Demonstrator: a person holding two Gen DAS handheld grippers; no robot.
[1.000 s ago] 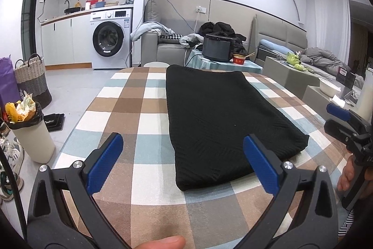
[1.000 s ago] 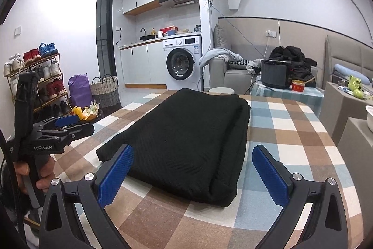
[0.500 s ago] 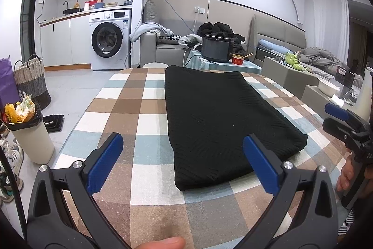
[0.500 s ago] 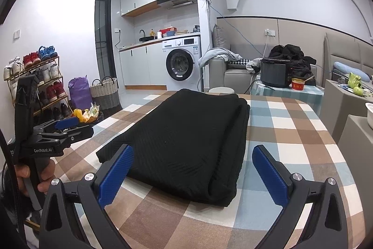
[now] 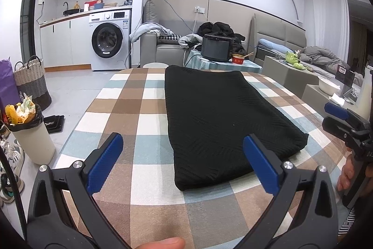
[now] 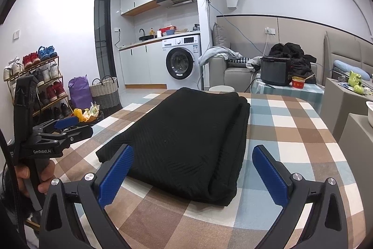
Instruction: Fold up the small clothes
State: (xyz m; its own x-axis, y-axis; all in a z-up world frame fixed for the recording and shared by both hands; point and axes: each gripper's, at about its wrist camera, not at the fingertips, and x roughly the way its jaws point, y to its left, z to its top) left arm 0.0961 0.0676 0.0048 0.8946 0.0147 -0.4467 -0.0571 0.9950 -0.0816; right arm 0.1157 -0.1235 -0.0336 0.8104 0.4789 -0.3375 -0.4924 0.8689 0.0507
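1. Looking from the left wrist, the left gripper (image 5: pixel 183 163) is wide open and holds nothing; the black garment (image 5: pixel 223 118) lies folded long on the checked table (image 5: pixel 130 113). I would take its near corners evenly. The bin (image 5: pixel 32 137) is full of rubbish
2. From the right wrist, the right gripper (image 6: pixel 191 175) is also open and empty, near the garment's thick edge; the woven basket (image 6: pixel 105 91) hides its content

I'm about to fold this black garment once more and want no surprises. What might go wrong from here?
1. The black garment is already thick, with stacked layers along its right edge; a pinch may catch only the top layers.
2. Both the left gripper and the right gripper are open and off the cloth, so uneven grabs could skew the fold.
3. Dragging might bunch the checked tablecloth.
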